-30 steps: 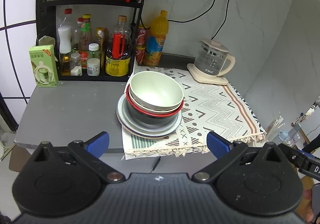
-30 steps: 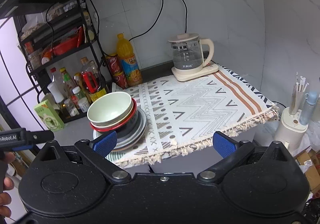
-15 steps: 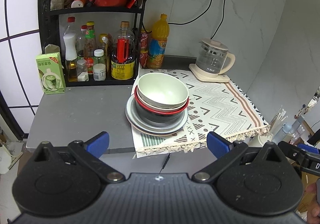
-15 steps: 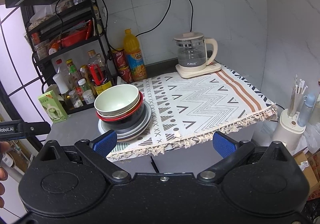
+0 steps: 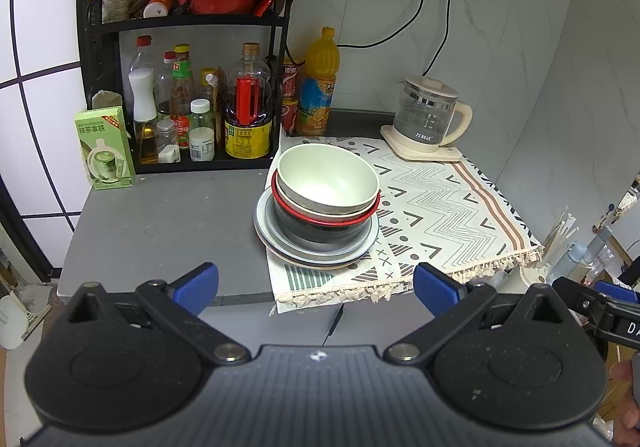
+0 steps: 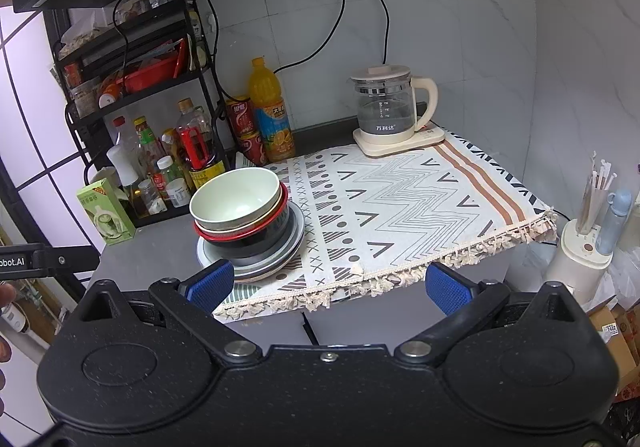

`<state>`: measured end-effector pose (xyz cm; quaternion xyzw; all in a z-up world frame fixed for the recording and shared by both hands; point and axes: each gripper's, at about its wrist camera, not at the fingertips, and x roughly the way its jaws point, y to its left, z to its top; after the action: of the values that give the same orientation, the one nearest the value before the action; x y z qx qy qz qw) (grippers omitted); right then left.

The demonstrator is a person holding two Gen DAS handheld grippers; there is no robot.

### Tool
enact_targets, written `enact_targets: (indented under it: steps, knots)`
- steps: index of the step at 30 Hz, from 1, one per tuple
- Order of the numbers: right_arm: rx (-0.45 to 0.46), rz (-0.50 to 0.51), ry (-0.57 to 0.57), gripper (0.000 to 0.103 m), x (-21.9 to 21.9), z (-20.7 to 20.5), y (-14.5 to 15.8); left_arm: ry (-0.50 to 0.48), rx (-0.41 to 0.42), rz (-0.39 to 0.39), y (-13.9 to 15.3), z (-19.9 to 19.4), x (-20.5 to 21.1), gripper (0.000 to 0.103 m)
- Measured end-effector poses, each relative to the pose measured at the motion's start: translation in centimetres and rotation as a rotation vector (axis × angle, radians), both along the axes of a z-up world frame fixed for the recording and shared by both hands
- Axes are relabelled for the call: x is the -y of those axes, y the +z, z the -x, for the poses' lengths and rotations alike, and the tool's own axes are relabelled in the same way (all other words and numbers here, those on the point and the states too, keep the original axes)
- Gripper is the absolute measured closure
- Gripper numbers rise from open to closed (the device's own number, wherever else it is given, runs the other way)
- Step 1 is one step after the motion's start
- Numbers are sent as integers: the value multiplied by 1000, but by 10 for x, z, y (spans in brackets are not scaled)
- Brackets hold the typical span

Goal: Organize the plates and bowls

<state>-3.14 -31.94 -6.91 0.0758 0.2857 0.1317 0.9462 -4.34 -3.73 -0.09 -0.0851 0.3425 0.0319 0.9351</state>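
A stack of dishes stands at the left edge of the patterned cloth [image 5: 436,207] [image 6: 400,199]. On top sits a pale green bowl [image 5: 328,179] [image 6: 234,199], nested in a red-rimmed black bowl [image 5: 320,225] [image 6: 256,235], over grey plates [image 5: 280,243] [image 6: 292,243]. My left gripper [image 5: 316,289] is open and empty, held back from the counter's front edge, facing the stack. My right gripper [image 6: 328,285] is open and empty too, off the counter's front with the stack ahead to its left. Both sets of blue pads are wide apart.
A black rack [image 5: 188,23] [image 6: 132,59] with sauce bottles stands at the back left, with a green carton [image 5: 104,149] [image 6: 106,211] beside it. An orange drink bottle [image 5: 318,87] [image 6: 270,107] and a glass kettle [image 5: 428,115] [image 6: 386,111] line the back wall. A utensil holder [image 6: 588,239] stands right of the counter.
Both grippers have drawn back and up from the counter, so the stack looks smaller and farther. The dishes have not moved. Both grippers stay open.
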Motion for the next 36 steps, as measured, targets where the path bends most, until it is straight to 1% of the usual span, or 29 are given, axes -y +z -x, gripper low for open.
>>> enact_targets:
  steps: [18,36]
  knots:
    - [9,16,8,0,-3,-6,1,-2,-2,-2,2,-6,-3,1]
    - [0,41,11,0,-12,-7,-1,-7,-8,-4,-5,-9,-9,1]
